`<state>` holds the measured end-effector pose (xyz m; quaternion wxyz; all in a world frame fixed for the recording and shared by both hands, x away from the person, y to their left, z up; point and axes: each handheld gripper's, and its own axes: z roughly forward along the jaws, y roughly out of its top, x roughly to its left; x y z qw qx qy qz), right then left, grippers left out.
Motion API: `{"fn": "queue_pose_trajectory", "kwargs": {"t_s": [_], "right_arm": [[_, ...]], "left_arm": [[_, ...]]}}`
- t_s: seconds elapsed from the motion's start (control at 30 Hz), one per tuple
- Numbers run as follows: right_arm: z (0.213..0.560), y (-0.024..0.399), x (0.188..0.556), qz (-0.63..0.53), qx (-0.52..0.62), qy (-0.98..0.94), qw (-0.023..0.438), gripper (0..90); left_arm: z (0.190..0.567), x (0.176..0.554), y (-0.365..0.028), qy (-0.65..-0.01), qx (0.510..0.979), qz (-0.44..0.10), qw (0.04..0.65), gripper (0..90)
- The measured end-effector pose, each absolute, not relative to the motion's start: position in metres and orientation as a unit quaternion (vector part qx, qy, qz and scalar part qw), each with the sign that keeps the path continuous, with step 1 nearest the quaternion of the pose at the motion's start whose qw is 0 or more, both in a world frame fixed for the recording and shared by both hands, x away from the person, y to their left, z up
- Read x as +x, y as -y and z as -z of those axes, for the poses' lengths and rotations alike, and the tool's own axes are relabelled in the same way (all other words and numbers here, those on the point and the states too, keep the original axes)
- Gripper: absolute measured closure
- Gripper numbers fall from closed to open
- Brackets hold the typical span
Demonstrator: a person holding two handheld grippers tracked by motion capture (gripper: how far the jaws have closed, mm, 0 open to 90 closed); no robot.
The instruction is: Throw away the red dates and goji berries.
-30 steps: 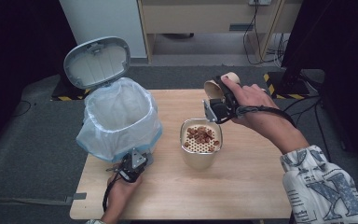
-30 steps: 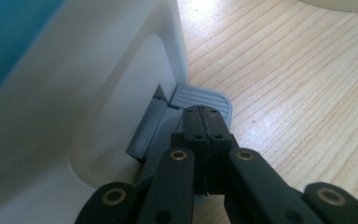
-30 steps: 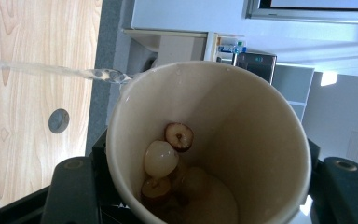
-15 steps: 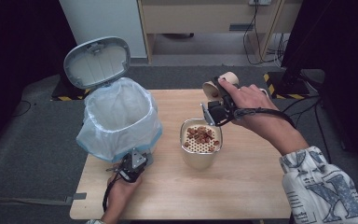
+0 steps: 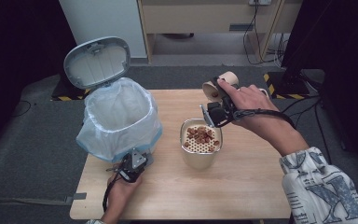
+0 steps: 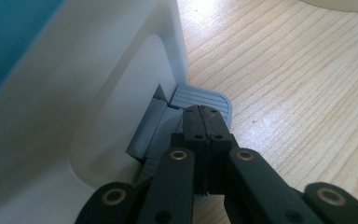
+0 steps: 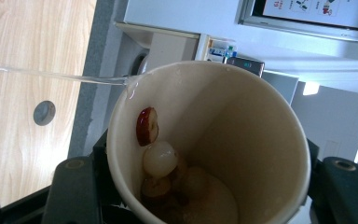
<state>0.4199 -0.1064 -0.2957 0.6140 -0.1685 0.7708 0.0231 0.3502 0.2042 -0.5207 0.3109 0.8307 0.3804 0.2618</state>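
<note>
A white pedal bin (image 5: 121, 121) with a pale plastic liner stands at the table's left, its grey lid (image 5: 97, 60) raised. My left gripper (image 5: 137, 161) is at the foot of the bin. Its shut jaws (image 6: 204, 116) rest on the grey pedal (image 6: 200, 95). My right gripper (image 5: 216, 95) is shut on a beige paper cup (image 5: 219, 84), tipped on its side above a cream container (image 5: 200, 156). A perforated strainer (image 5: 200, 137) on that container carries brown fruit pieces. Inside the cup (image 7: 242, 121) lie a red date slice (image 7: 147, 126) and pale lumps. A thin clear stream (image 7: 51, 74) runs off the rim.
The wooden table (image 5: 242, 186) has bare room to the right and front of the container. Grey carpet surrounds it. A wooden cabinet (image 5: 205, 18) and cables stand beyond the far edge. A person's patterned sleeve (image 5: 321, 186) comes in at the lower right.
</note>
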Motion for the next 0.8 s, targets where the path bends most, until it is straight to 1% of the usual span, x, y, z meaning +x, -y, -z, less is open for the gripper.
{"fn": "queue_pose_trajectory", "kwargs": {"t_s": [0.4, 0.5, 0.6, 0.8], "right_arm": [[0.292, 0.105, 0.417, 0.003, -0.187, -0.752, 0.632, 35.5], [0.297, 0.102, 0.417, 0.013, -0.205, -0.743, 0.637, 35.6], [0.306, 0.099, 0.416, 0.05, -0.238, -0.734, 0.634, 35.6], [0.305, 0.099, 0.417, 0.054, -0.236, -0.732, 0.637, 35.6]], "left_arm": [[0.521, 0.35, -0.204, -0.381, 0.83, -0.262, 0.311, 89.8], [0.521, 0.35, -0.204, -0.381, 0.83, -0.262, 0.311, 89.8], [0.521, 0.35, -0.204, -0.381, 0.83, -0.262, 0.311, 89.8], [0.521, 0.35, -0.204, -0.38, 0.831, -0.262, 0.311, 89.8]]}}
